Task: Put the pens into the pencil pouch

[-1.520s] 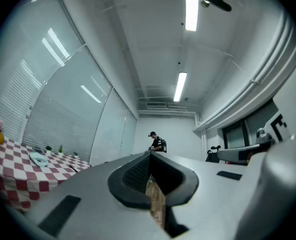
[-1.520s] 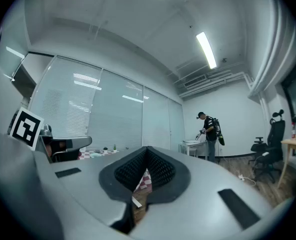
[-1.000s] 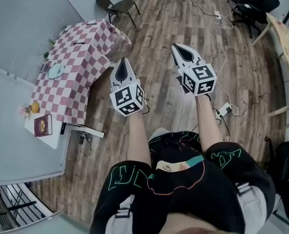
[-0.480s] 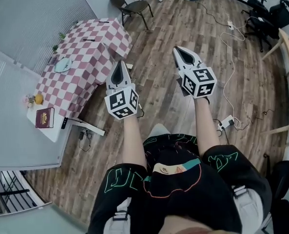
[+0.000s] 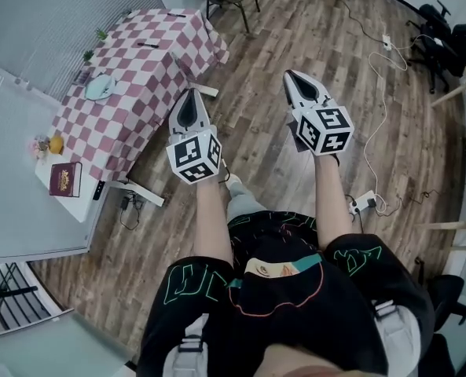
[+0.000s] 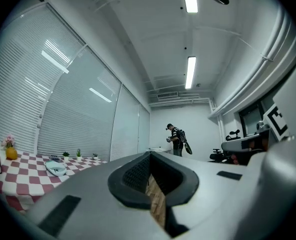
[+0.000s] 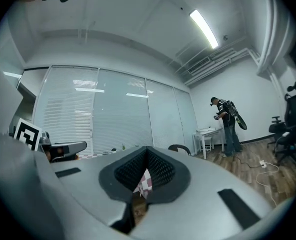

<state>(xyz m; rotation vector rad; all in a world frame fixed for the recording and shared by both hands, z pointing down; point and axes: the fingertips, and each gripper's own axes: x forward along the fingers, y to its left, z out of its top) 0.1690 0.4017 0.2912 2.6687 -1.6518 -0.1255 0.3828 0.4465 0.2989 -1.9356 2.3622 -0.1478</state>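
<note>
While the left tongs (image 5: 192, 93) and right tongs (image 5: 290, 75) are hanging pressed together, empty, over the floor (image 5: 256, 69), the pouch (image 5: 100, 89) is lying on the checkered table (image 5: 130, 112), far left, a pen (image 5: 148, 45) beyond it.

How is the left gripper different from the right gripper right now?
The left gripper sits right beside the checkered table; the right gripper hangs over bare wood floor, farther from it. The left gripper points straight up the head view; the right gripper slants toward the left one. Both are shut and hold nothing.
</note>
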